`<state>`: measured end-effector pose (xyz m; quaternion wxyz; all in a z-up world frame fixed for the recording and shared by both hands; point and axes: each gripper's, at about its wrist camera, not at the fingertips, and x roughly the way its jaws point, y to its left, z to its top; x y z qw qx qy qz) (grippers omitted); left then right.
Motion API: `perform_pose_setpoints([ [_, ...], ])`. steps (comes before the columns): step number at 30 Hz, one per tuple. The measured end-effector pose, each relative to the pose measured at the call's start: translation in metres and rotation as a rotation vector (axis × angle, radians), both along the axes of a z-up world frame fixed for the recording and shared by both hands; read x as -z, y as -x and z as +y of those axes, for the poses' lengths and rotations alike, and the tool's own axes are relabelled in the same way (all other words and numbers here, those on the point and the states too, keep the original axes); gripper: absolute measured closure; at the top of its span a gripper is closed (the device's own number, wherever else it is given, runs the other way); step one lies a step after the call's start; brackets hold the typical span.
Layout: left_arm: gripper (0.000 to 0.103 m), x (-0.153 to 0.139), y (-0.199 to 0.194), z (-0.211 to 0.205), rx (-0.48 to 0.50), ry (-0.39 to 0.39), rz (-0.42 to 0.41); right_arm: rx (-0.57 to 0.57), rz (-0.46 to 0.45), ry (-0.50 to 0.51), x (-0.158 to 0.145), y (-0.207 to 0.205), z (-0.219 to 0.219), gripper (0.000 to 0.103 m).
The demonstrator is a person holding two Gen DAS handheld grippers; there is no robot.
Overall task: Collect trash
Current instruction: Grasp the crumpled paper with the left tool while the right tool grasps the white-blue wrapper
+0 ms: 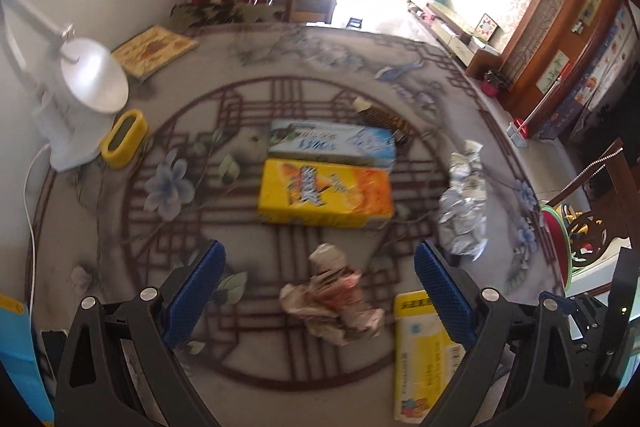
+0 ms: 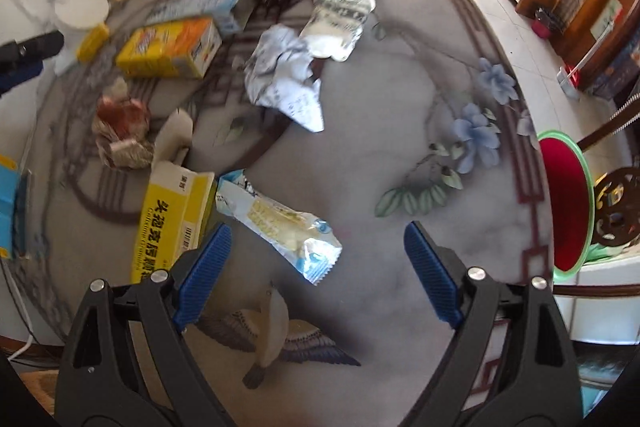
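Note:
Trash lies on a round patterned table. My left gripper is open above a crumpled brownish paper wad, which sits between its fingers. A yellow medicine box lies under its right finger. A crumpled silver wrapper lies to the right. My right gripper is open over a blue-white snack packet. The yellow medicine box is by its left finger. Beyond are crumpled white paper, a white wrapper and the brownish wad.
A yellow box and a blue-white box lie mid-table. A white desk lamp, a yellow holder and a patterned pad stand at the left. A red bin with a green rim stands beyond the right edge. Chairs are behind.

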<state>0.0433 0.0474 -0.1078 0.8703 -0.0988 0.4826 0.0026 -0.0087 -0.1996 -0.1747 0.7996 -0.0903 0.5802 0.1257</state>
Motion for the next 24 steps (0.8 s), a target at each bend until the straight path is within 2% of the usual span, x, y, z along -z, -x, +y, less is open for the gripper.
perform_pose_setpoints([
  [5,0.012,0.019,0.003,0.016,-0.01,0.052,0.05,-0.048,-0.021,0.065,0.006,-0.002,0.028,0.018],
  [6,0.012,0.023,0.003,0.017,-0.002,0.059,0.063,-0.053,-0.01,0.072,0.009,-0.003,0.032,0.029],
  [7,0.012,0.027,0.004,0.016,0.006,0.068,0.076,-0.05,0.0,0.08,0.012,-0.005,0.036,0.046],
  [8,0.012,0.032,0.005,0.014,0.014,0.081,0.09,-0.04,0.011,0.082,0.014,-0.006,0.036,0.054],
  [9,0.012,0.036,0.006,0.013,0.02,0.097,0.102,-0.016,0.027,0.066,0.017,-0.007,0.034,0.066],
  [11,0.012,0.047,0.009,0.006,0.042,0.13,0.131,0.018,0.039,0.036,0.017,-0.008,0.03,0.074],
  [12,0.012,0.052,0.01,0.002,0.045,0.128,0.141,0.03,0.04,0.021,0.016,-0.008,0.028,0.087],
  [13,0.012,0.057,0.01,-0.002,0.047,0.125,0.155,0.041,0.042,0.006,0.014,-0.008,0.025,0.095],
  [19,0.013,0.082,0.0,-0.008,0.005,0.161,0.212,0.135,0.045,-0.103,0.0,-0.002,0.0,0.097],
  [20,0.016,0.086,-0.004,-0.009,-0.004,0.169,0.225,0.144,0.044,-0.116,-0.002,-0.001,-0.003,0.097],
  [22,0.029,0.093,-0.009,-0.011,-0.01,0.17,0.249,0.16,0.038,-0.144,-0.008,0.001,-0.007,0.097],
  [24,0.051,0.097,-0.015,-0.012,-0.016,0.174,0.273,0.171,0.027,-0.17,-0.014,0.004,-0.01,0.097],
])
